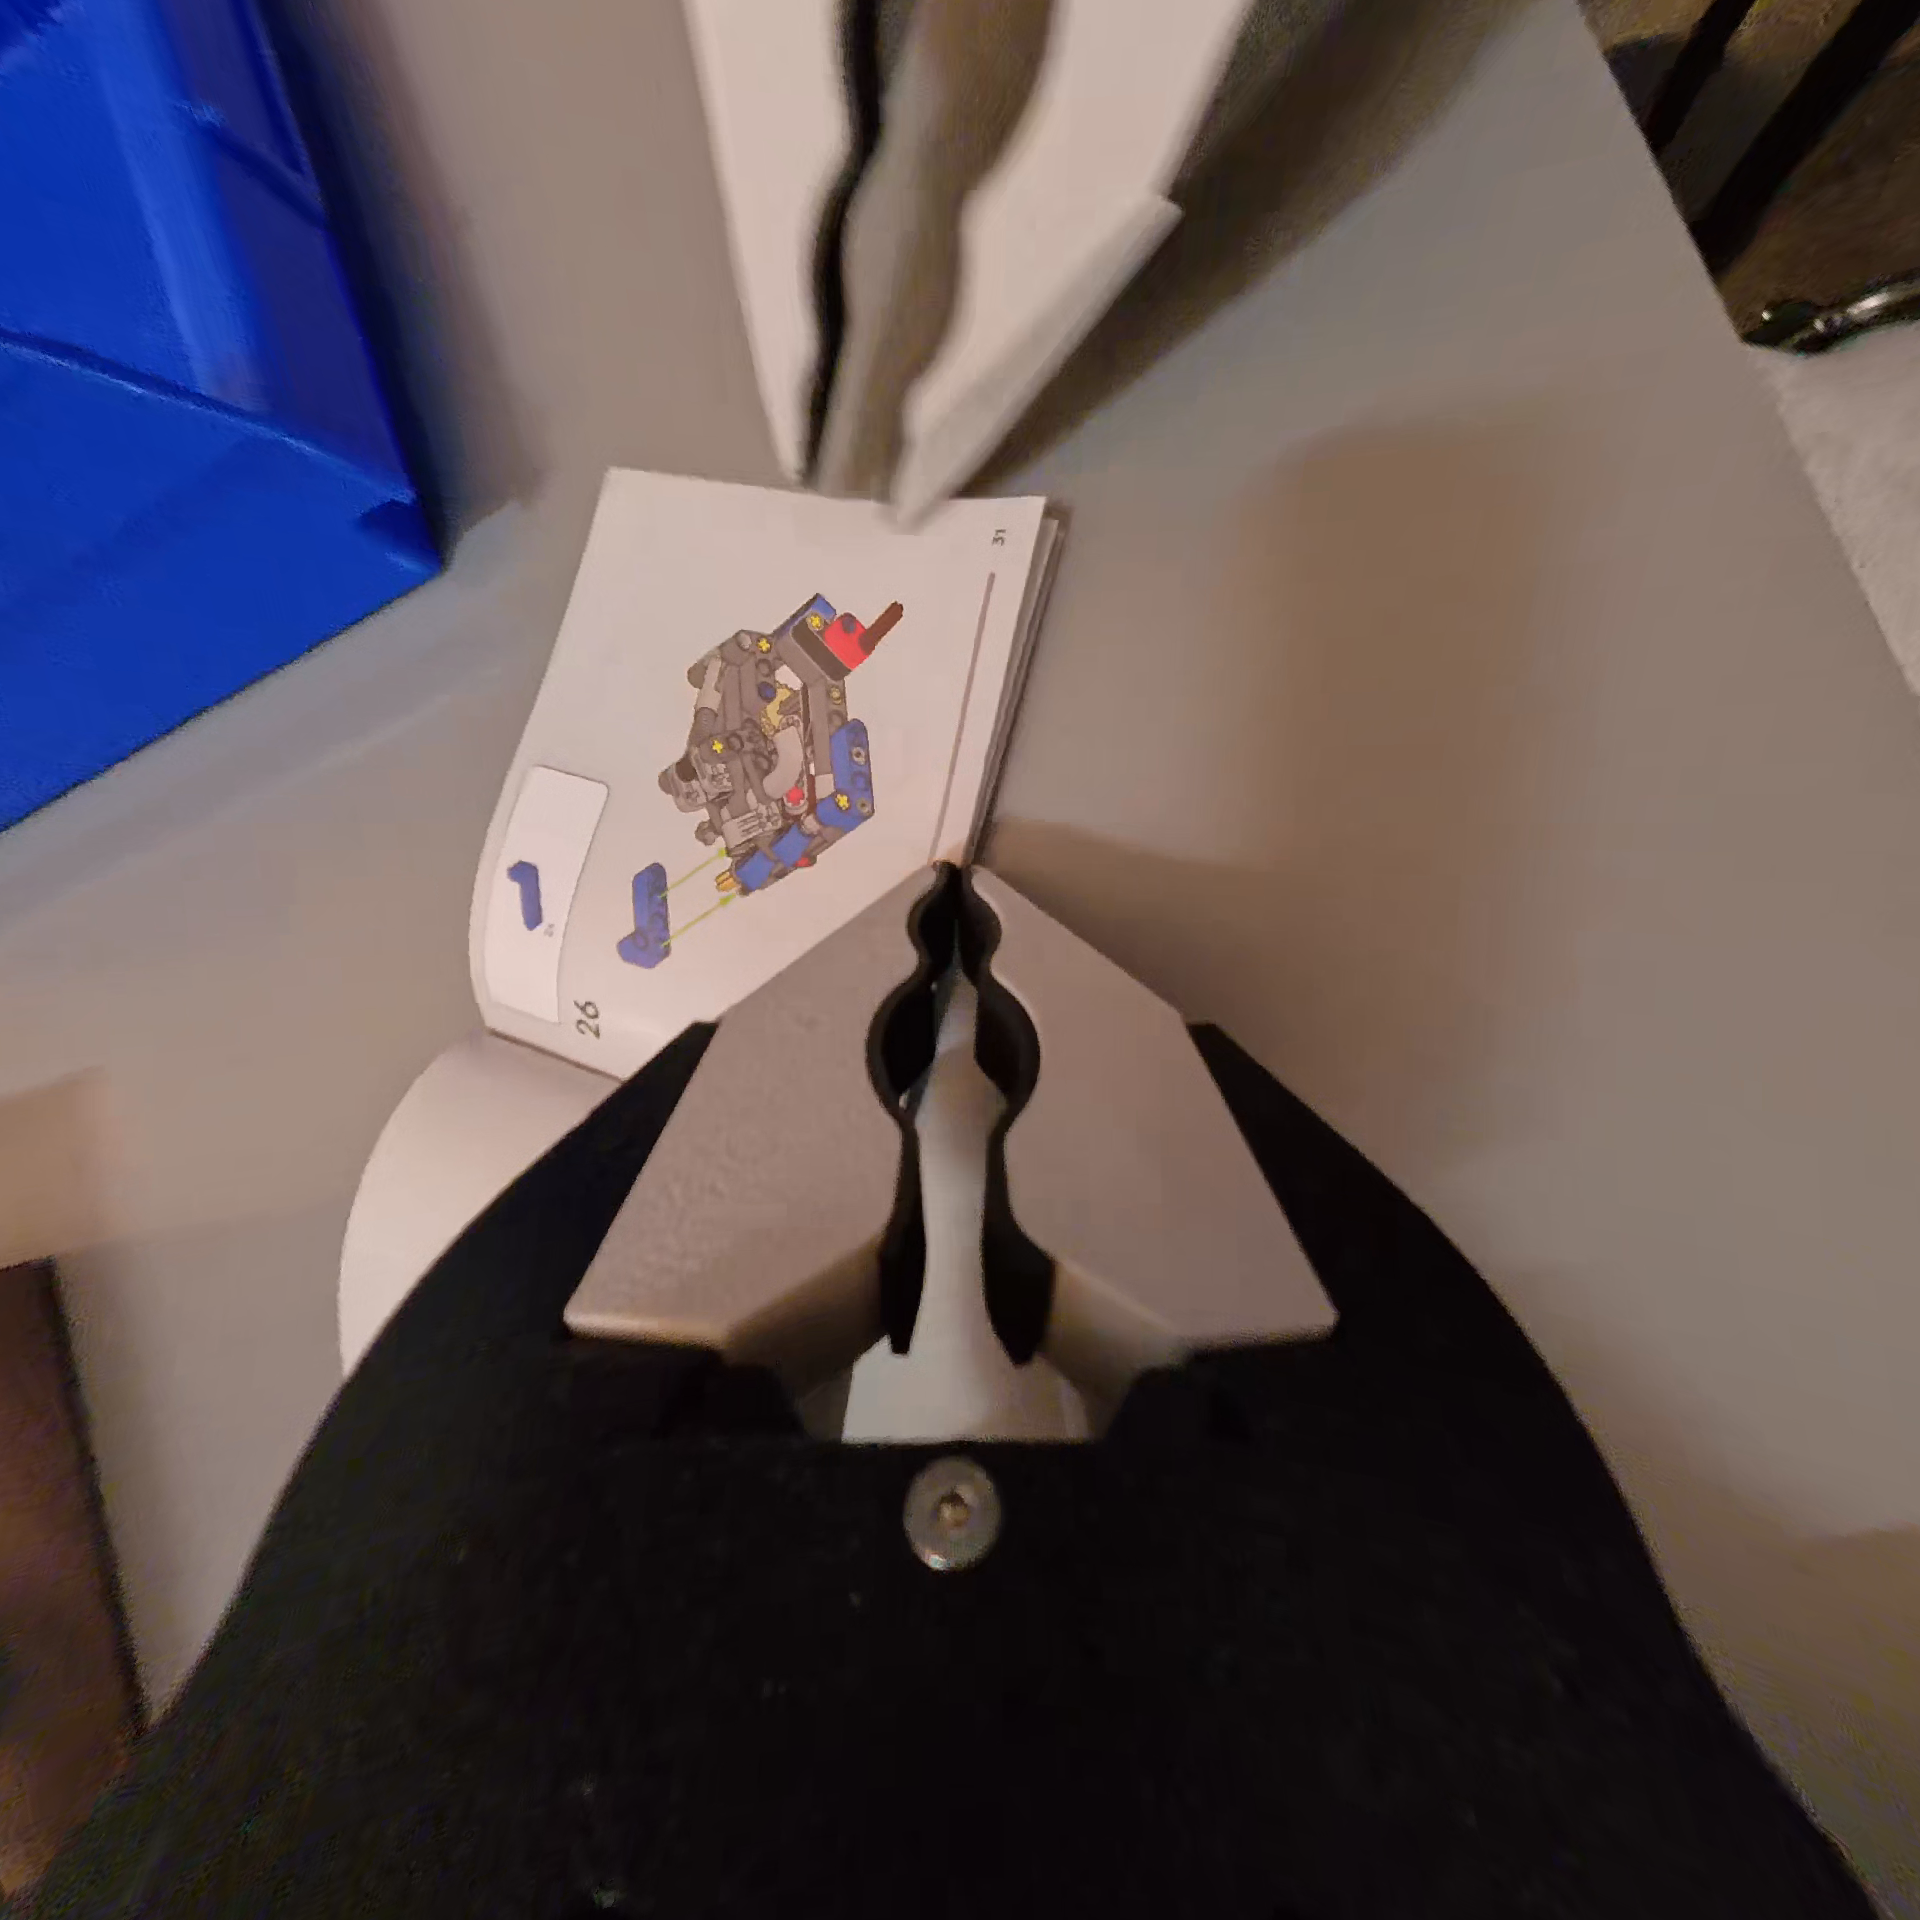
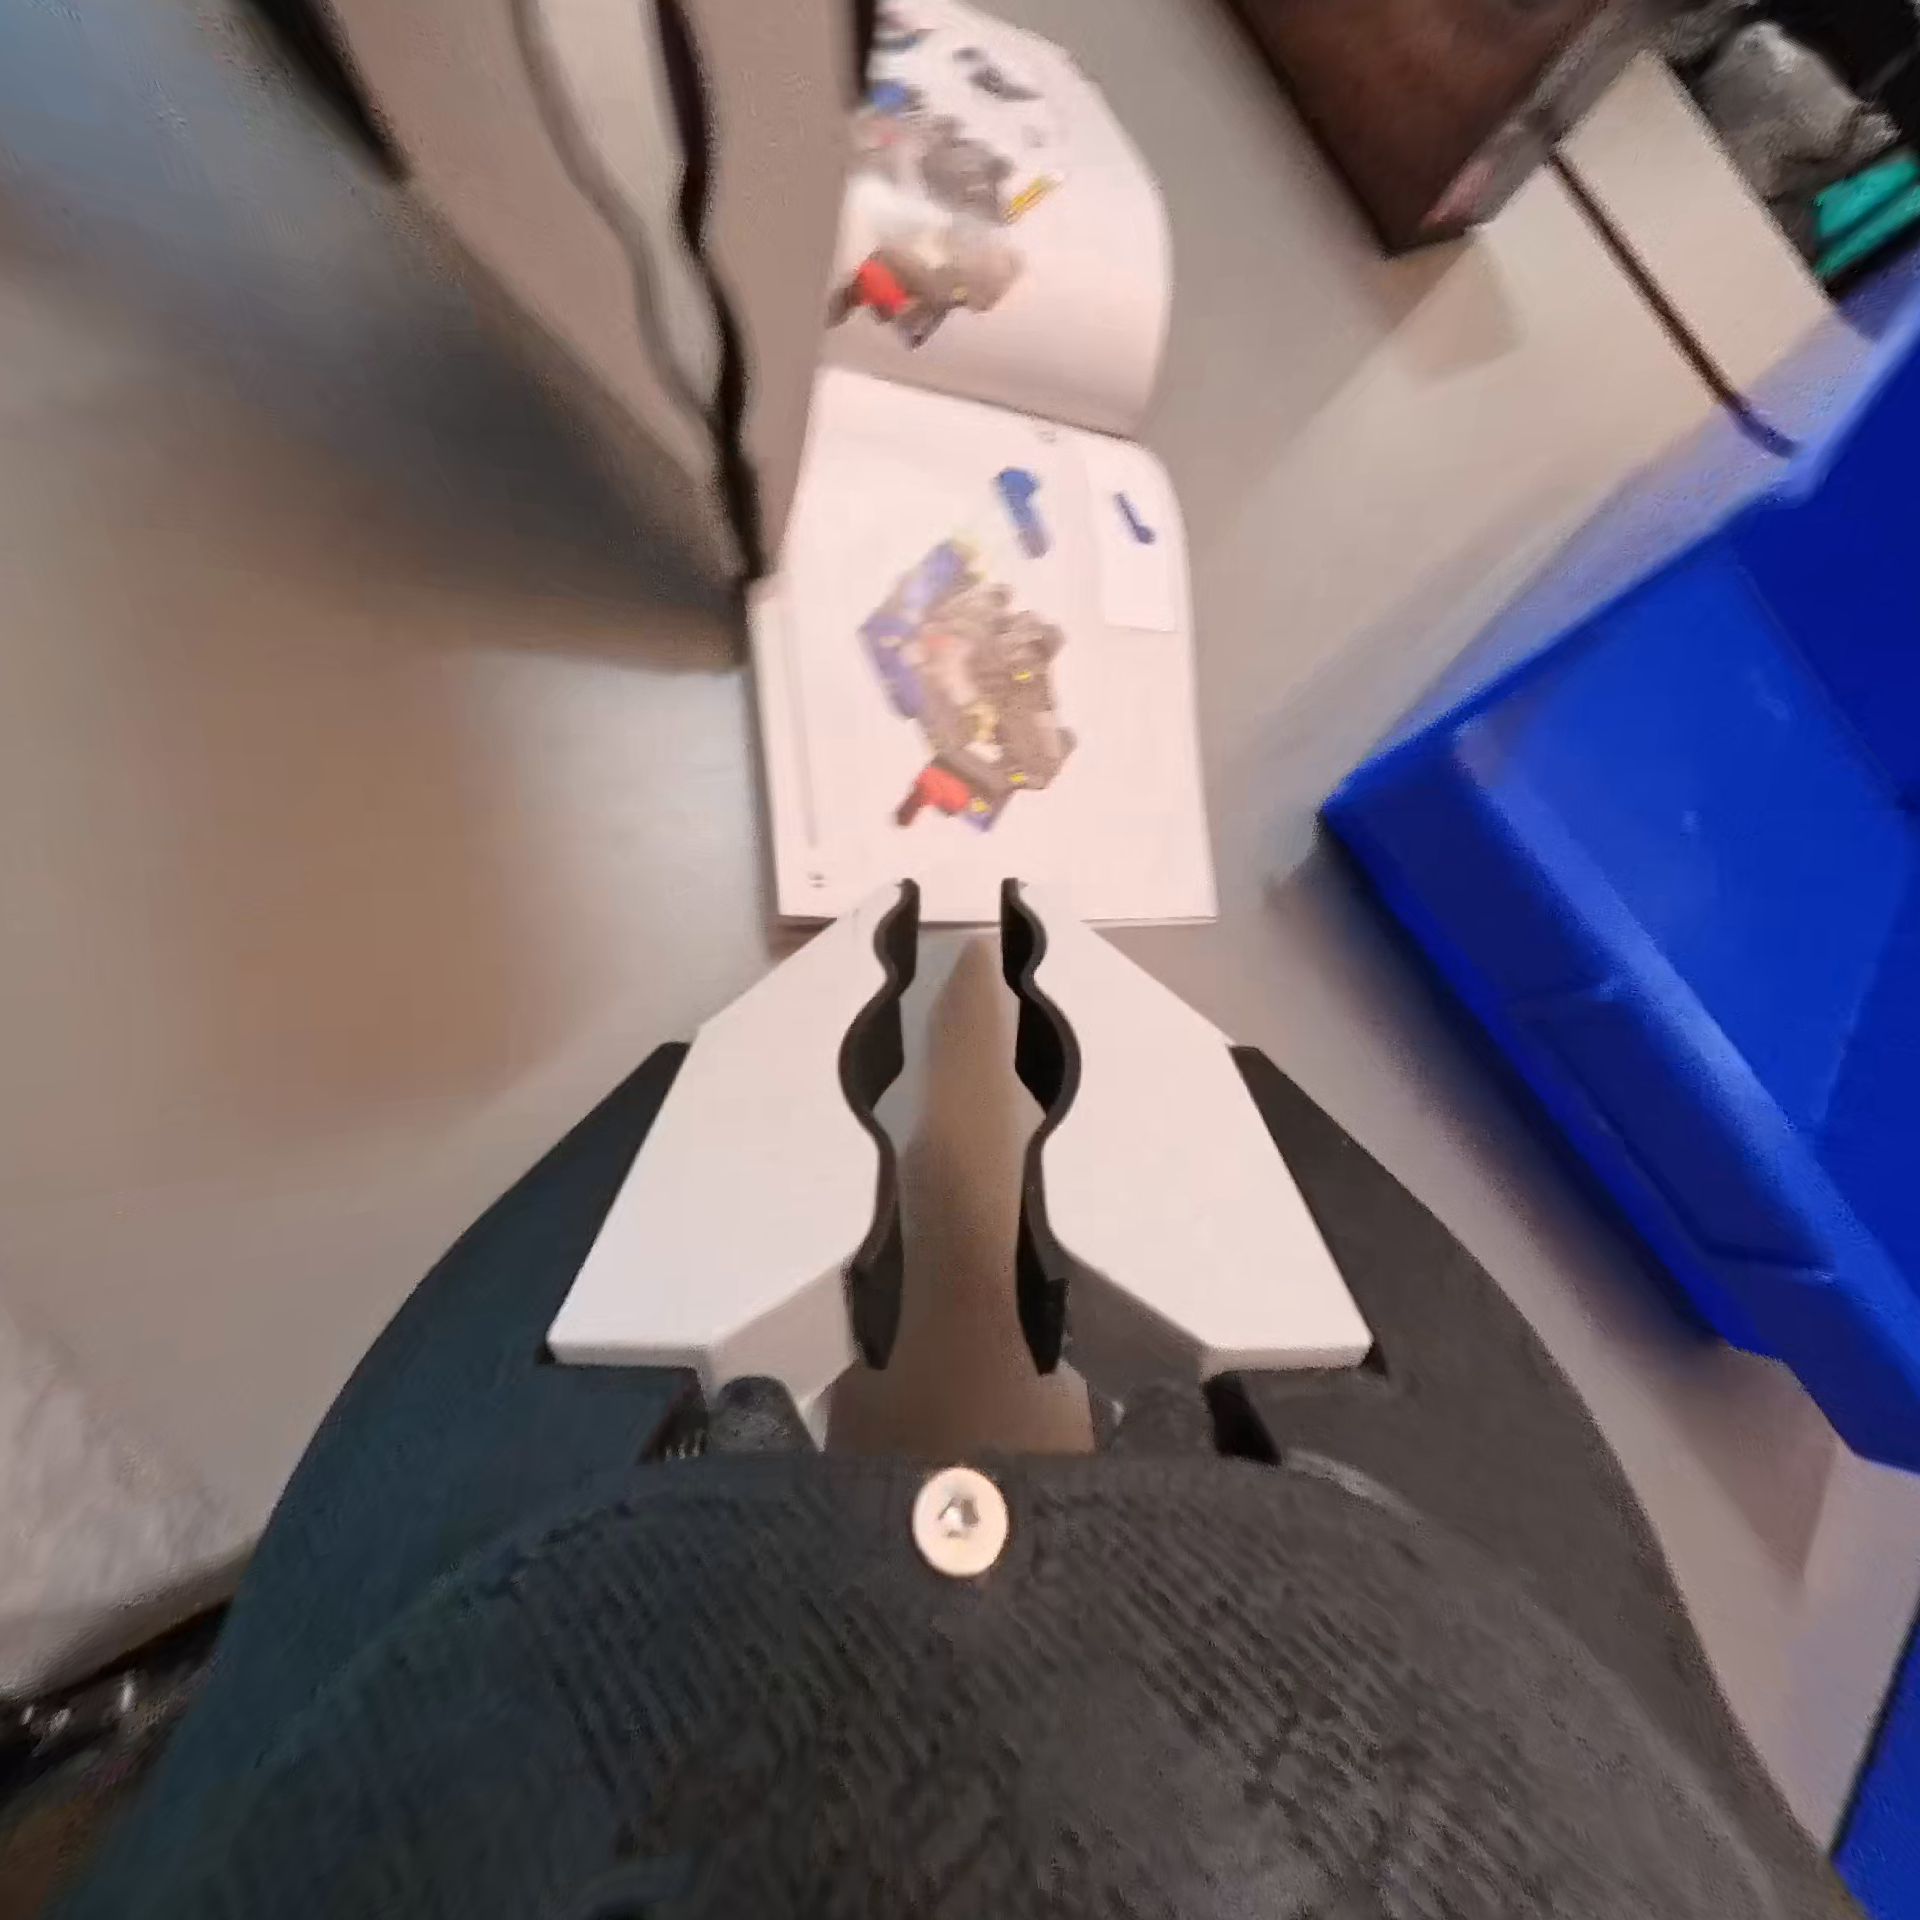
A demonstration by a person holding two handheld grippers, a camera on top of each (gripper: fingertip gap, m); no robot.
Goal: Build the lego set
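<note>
A pale grey counter [image 1: 1403,727] carries everything. A big blue bin [image 1: 177,416] stands at its left side in the left wrist view and fills the right side of the right wrist view [image 2: 1662,935].

The lego booklet [image 1: 769,748] lies open and flat on the counter, beside the bin but apart from it. Its upper page shows a drawn grey, blue and red model with a blue part beside it. In the right wrist view the booklet [image 2: 987,675] lies straight ahead, with a second, curled page farther off; this view is blurred.

The left claw [image 1: 951,883] is closed: its black wavy pads meet at the tips, right at the booklet's near corner. Whether they pinch a page I cannot tell. The right claw [image 2: 958,894] is partly open, a clear gap between its pads, nothing in it, tips just at the booklet's near edge. In the left wrist view the right claw [image 1: 862,488] reaches in from the far side, its tips at the booklet's far edge.
</note>
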